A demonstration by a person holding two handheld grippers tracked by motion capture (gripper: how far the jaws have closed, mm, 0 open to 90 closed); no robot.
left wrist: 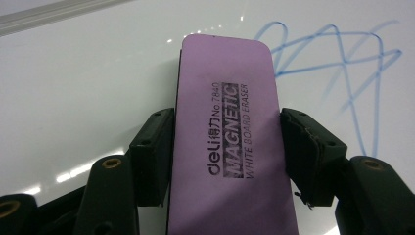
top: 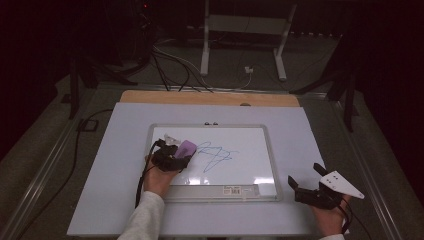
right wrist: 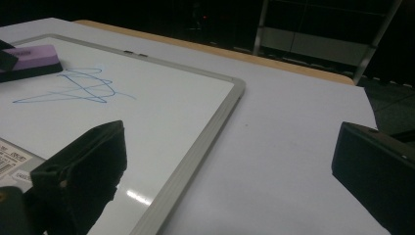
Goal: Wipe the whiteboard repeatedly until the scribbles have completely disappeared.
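White table (top: 110, 200) carries the framed whiteboard (top: 265, 150), the landmark here. Right gripper (top: 306, 181) rests off the whiteboard's near right corner, jaws spread and empty. Left gripper (top: 175, 156), over the whiteboard's left part, clamps the purple eraser (left wrist: 230, 127) lengthwise. Blue scribble (top: 215, 156) lies just right of the eraser: keep the felt flat and sweep sideways with even pressure.

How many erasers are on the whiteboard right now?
1. The purple eraser sits flat on the whiteboard, clamped in the left tool, just left of the blue scribble. No other eraser is visible.
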